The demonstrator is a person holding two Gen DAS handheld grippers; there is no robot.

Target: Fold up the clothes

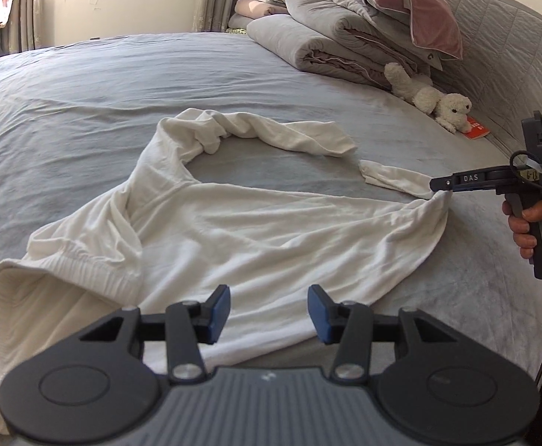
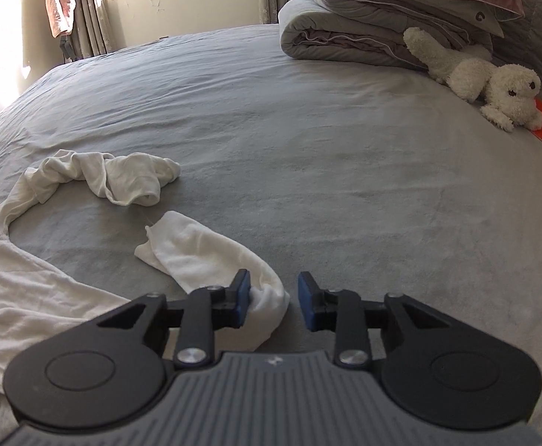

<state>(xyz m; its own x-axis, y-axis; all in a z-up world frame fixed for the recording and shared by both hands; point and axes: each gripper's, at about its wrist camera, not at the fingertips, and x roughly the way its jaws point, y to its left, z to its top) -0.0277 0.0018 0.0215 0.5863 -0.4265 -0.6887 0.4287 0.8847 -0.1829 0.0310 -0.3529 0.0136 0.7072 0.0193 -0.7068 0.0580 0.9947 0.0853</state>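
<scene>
On the grey bed (image 1: 85, 85), white shirt (image 1: 263, 230).

White long-sleeved top (image 1: 256, 230), thin knit, lies spread but rumpled on the grey sheet. Body roughly flat, creased, with loose diagonal folds. Ribbed hem (image 1: 85, 275) bunched at the near left, a wide ribbed band beside it turned over toward the camera. Left sleeve (image 1: 248, 133) runs away from the shoulder, then bends across the far side in a twisted, ropy arc; its cuff end lies open and crumpled. Right sleeve (image 2: 204, 252) is short in view, doubled back on itself, cuff (image 2: 148, 249) pointing inward toward the other sleeve's end, the two ends near but apart. Right shoulder corner lifted slightly into a peak.
</scene>
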